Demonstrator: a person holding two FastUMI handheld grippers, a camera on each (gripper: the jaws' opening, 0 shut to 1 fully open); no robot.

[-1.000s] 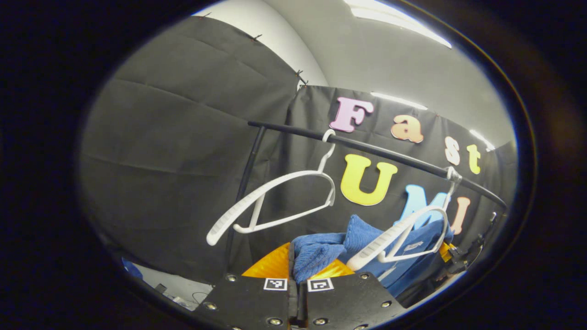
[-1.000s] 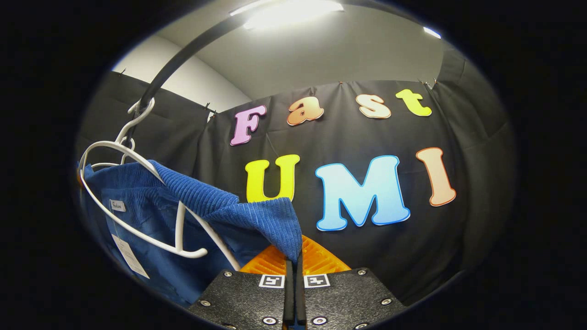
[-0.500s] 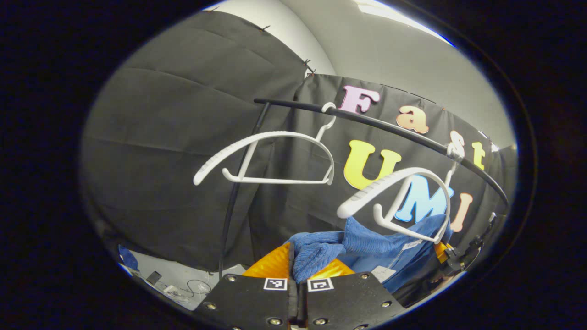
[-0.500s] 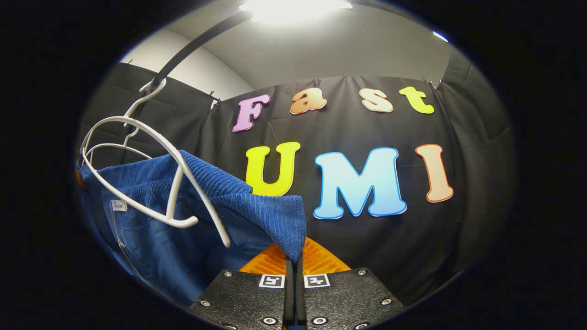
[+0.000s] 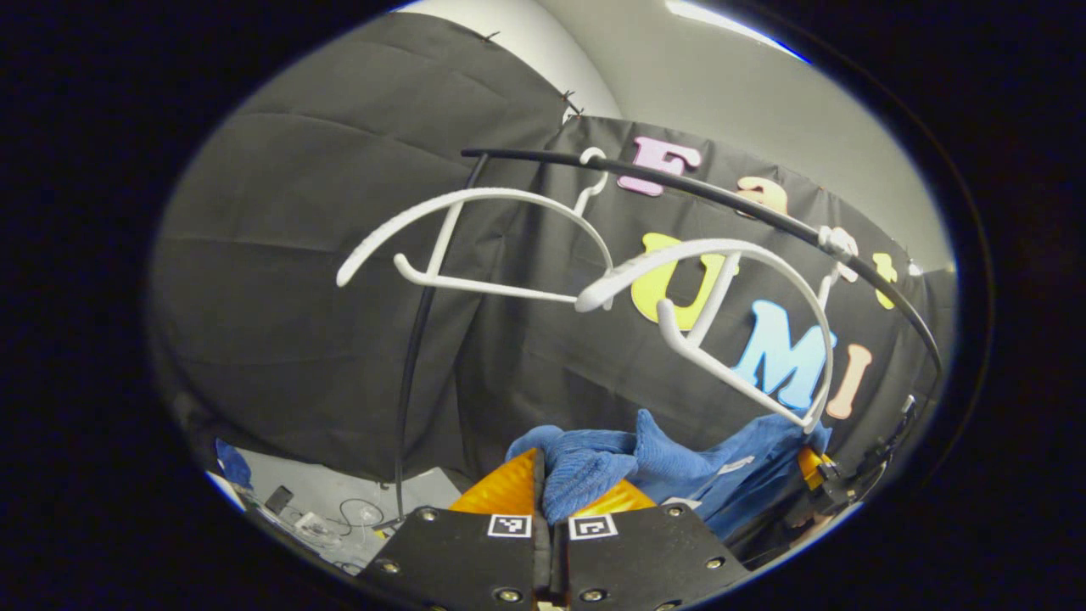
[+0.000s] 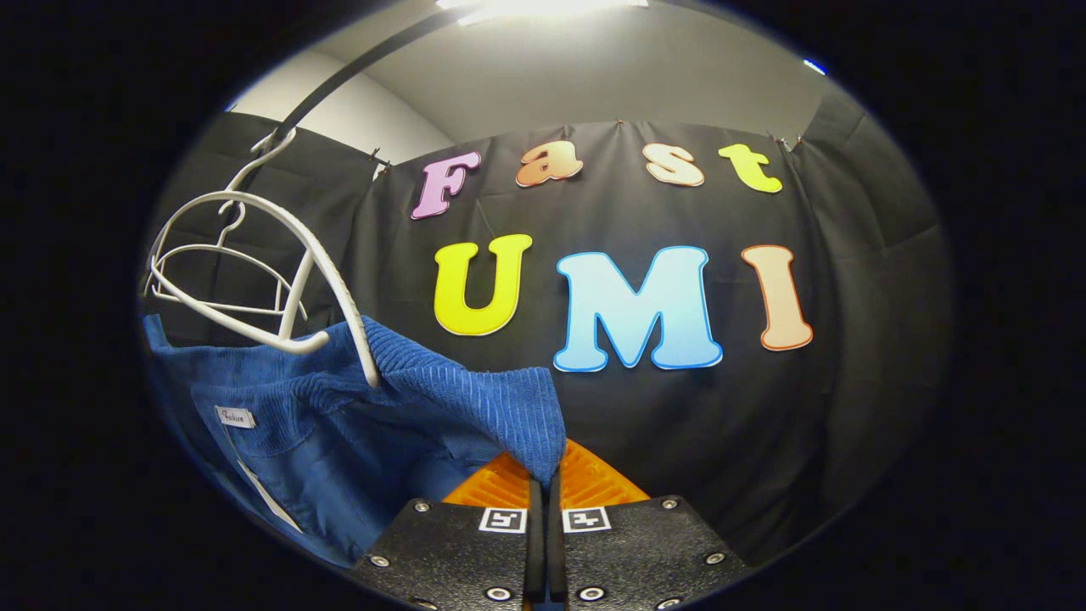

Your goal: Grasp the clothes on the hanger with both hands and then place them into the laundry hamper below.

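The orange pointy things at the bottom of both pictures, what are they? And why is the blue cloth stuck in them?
Those are the fingers of two grabbing tools; a person holds one in each hand. Each tool carries a camera looking forward along its fingers, so you get one picture per tool. The left gripper pinches one part of the blue garment, and the right gripper pinches another part of the same garment. Above hang two white hangers on a black rail. Both hangers look bare; the garment hangs below them. The hamper it should go into is out of sight.
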